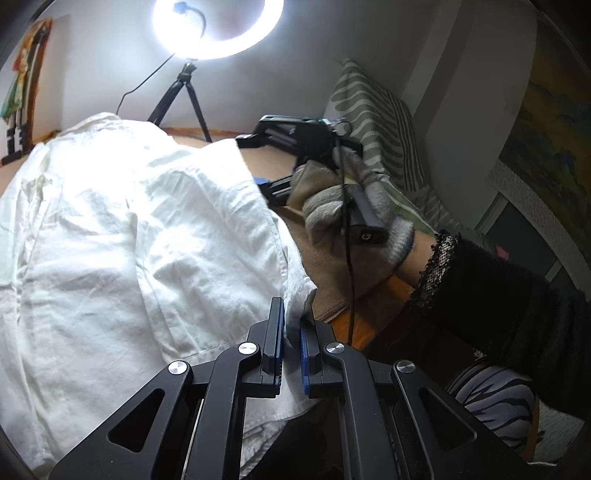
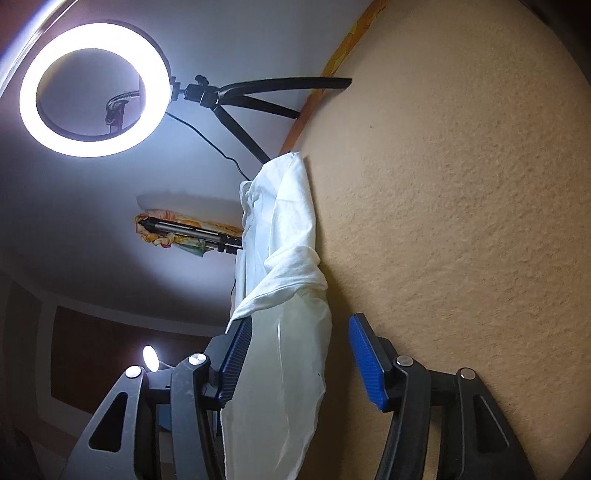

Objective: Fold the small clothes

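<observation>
A white crumpled shirt (image 1: pixel 129 229) lies spread over the tan mat (image 1: pixel 325 266). My left gripper (image 1: pixel 292 317) is shut on the shirt's near edge, cloth pinched between its blue pads. In the left wrist view a gloved hand holds my right gripper (image 1: pixel 258 162) at the shirt's far right edge. In the right wrist view my right gripper (image 2: pixel 299 332) stands open, turned on its side. A fold of the white shirt (image 2: pixel 284 258) hangs between its fingers and drapes over the left finger (image 2: pixel 236 354). The right finger (image 2: pixel 367 358) rests near the mat (image 2: pixel 461 221).
A lit ring light on a black tripod (image 1: pixel 218 29) stands at the table's far edge, also in the right wrist view (image 2: pixel 92 88). A green striped cushion (image 1: pixel 373 122) leans at the right. A colourful cloth (image 1: pixel 26 70) hangs on the left wall.
</observation>
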{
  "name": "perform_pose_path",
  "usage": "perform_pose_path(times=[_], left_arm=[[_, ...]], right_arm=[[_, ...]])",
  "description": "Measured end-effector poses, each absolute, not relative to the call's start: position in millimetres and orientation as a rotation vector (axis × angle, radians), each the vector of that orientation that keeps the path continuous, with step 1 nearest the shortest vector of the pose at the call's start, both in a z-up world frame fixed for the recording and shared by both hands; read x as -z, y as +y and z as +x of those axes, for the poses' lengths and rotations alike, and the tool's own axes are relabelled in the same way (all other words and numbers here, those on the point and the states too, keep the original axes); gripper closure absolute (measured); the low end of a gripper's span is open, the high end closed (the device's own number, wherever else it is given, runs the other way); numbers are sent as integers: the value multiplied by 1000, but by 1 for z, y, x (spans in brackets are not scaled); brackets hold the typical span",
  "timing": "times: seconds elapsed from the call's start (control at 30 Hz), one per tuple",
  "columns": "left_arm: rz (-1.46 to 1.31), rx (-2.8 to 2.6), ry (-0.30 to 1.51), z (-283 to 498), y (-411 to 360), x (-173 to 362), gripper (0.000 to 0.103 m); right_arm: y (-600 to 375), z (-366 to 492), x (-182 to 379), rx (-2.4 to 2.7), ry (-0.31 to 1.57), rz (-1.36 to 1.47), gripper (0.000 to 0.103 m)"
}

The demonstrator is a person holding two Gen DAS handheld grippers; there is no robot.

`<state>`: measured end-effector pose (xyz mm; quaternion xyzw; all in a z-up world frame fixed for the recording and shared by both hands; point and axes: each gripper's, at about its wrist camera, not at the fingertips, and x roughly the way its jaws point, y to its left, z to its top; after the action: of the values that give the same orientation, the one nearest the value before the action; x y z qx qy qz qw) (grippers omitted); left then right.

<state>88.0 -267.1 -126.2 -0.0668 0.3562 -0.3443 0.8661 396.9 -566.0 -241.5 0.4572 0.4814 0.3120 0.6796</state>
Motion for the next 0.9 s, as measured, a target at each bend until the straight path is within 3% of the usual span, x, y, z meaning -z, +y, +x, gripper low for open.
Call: perform_pose_path(times=[0.1,0.17,0.5,0.6,0.67,0.73,0.9], left_arm=[[-153,712,752,91,-261,127,97],[-152,713,756,93,-259,128,97],[-190,743,759,94,-260,128,97],[-204,745,757,93,-259,126,97],[-216,740,754,92,-257,126,97],[-243,731,759,90,-254,129,97],[-305,722,786,88,-246,141,98]], right_arm=[[-586,393,241,-658,1069,1057,43],[-591,391,239,-658,1057,1065,32],[-549,393,234,-666,1131,901,33],[-530,403,236,-650,1148,854,51],[-516,411,238,-616,1166,804,76],[-503,417,233,-563,1177,722,93],[-451,420,194,-480,1182,339,100]])
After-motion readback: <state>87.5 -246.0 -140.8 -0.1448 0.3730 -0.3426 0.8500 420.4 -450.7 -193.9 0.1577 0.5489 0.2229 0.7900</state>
